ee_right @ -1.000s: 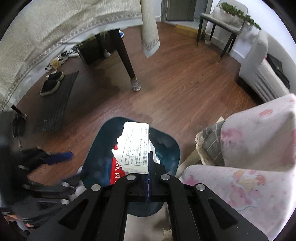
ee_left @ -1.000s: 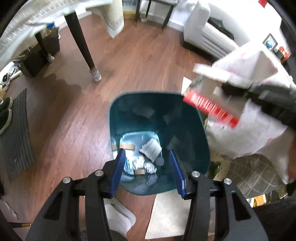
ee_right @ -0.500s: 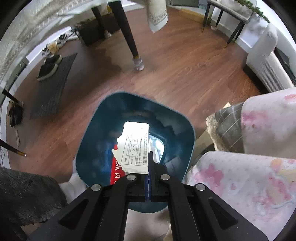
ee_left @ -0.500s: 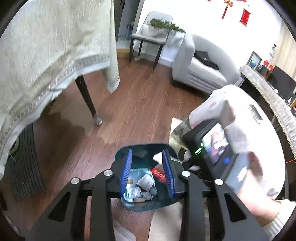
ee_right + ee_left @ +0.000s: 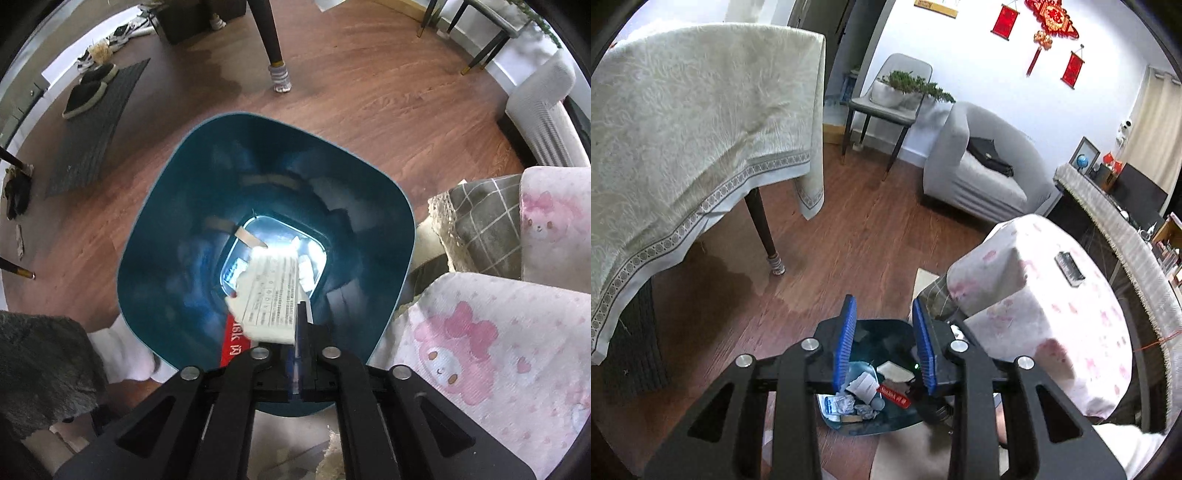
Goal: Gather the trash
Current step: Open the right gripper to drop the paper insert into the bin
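A teal trash bin [image 5: 159, 229] stands on the wood floor, with crumpled paper and wrappers at its bottom. My right gripper [image 5: 298, 314] points straight down over the bin's near side. Its jaws are opening, and a torn white and red package [image 5: 271, 295] hangs blurred and tilted at the fingertips, over the bin's inside. My left gripper [image 5: 882, 306] is higher and open, its blue pads [image 5: 846, 343] a short way apart with nothing between them. Between those pads, the bin [image 5: 875, 338] shows below.
A table with a cream cloth [image 5: 683, 129] stands left, its leg [image 5: 271, 40] beyond the bin. A grey sofa [image 5: 979, 173] and a chair [image 5: 886, 107] are farther off. Pink patterned fabric [image 5: 480, 350] crowds the bin's right. A dark mat with slippers [image 5: 92, 122] lies left.
My left gripper rose, tilted up toward the room, and its jaws narrowed. My right gripper sank closer to the bin; the package, sharp before, is now blurred and tilted.
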A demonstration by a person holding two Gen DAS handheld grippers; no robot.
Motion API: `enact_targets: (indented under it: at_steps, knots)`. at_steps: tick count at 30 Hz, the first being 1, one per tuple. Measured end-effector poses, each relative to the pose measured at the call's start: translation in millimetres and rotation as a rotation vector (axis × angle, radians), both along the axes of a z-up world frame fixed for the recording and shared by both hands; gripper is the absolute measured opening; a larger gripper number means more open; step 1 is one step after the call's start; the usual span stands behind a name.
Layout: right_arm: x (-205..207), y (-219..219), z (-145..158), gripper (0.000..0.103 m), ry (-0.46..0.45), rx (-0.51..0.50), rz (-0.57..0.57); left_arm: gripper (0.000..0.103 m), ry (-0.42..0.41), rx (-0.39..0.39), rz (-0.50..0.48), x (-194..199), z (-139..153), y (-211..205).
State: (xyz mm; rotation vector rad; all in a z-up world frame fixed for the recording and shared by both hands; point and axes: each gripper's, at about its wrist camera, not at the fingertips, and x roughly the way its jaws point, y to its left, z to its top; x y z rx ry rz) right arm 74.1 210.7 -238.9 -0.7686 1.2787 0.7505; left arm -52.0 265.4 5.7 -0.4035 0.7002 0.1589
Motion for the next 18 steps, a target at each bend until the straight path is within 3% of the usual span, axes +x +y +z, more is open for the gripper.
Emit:
enact_targets:
  at_steps: [1,2,12,18]
  knots:
    - [0,-1,-1,0.045,0.003,-0.006,0.002,0.033,-0.005,0.004,0.000,0,2,-1]
    - [0,-2,-3,0.054,0.008,-0.014,0.000,0.033,-0.008,0.007,0.000,0,4,-2]
    - [-5,-8,34,0.056,0.008,0.105,0.013,0.033,-0.038,0.031,-0.007,4,17,-11]
    - [-7,-15,74,0.056,-0.018,0.205,0.026,0.033,-0.061,0.031,0.005,11,25,-14]
